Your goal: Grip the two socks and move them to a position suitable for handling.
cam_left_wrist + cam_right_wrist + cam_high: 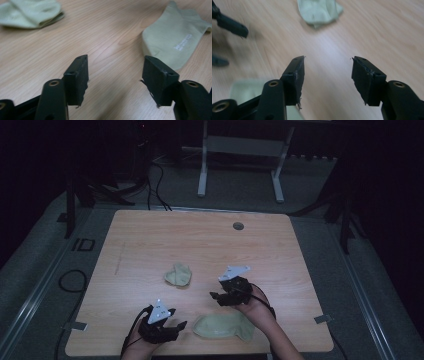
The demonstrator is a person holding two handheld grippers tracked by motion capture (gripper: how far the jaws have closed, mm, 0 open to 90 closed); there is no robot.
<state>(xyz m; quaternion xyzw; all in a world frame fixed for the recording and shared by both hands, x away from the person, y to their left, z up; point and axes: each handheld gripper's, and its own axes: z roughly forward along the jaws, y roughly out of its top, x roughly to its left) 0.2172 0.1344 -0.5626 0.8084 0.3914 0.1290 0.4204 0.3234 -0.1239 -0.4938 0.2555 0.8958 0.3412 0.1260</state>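
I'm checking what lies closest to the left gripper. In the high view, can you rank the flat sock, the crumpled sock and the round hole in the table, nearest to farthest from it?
From the left gripper:
1. Flat sock, just to its right near the table's front edge.
2. Crumpled sock, farther back, mid-table.
3. Round hole, near the far edge, to the right.

Two pale green socks are seen on a wooden table. The flat sock (pixel 222 326) is laid out lengthwise near the front edge, with small white lettering printed on it. The crumpled sock (pixel 178 274) is bunched in a loose heap near the table's middle, well apart.
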